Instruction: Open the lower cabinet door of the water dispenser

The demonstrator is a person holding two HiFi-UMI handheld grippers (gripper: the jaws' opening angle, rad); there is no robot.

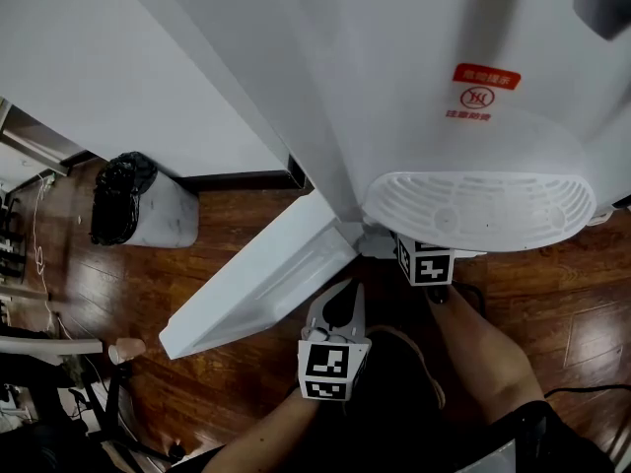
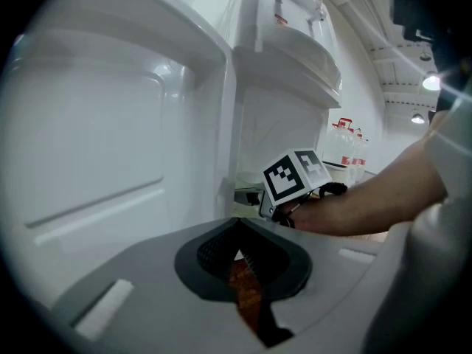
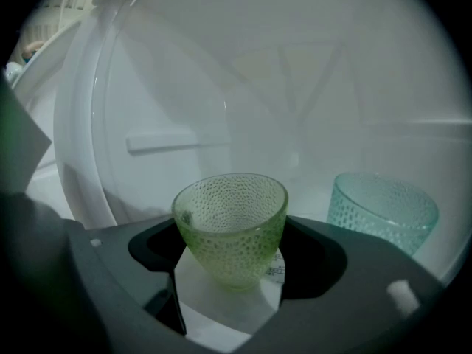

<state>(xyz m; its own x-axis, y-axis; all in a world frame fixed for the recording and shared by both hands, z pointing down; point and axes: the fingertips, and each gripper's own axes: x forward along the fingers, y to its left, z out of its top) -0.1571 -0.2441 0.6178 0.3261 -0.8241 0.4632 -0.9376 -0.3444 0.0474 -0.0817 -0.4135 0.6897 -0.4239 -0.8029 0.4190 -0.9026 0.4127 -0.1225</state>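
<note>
The white water dispenser (image 1: 414, 67) is seen from above, and its lower cabinet door (image 1: 266, 284) stands swung out to the left over the floor. My left gripper (image 1: 343, 292) is shut and empty, just right of the door's free edge; in the left gripper view its jaws (image 2: 237, 253) meet beside the door's inner face (image 2: 110, 146). The right gripper's marker cube (image 1: 426, 262) shows below the drip tray (image 1: 483, 210), its jaws hidden inside the cabinet. In the right gripper view my right gripper (image 3: 232, 242) is shut on a dimpled green glass cup (image 3: 231, 220).
A pale blue dimpled cup (image 3: 380, 209) stands to the right inside the cabinet. A bin with a black bag (image 1: 138, 205) sits by the wall at left. The person's leg (image 1: 483, 353) is on the wood floor below the dispenser. Water bottles (image 2: 346, 135) stand far behind.
</note>
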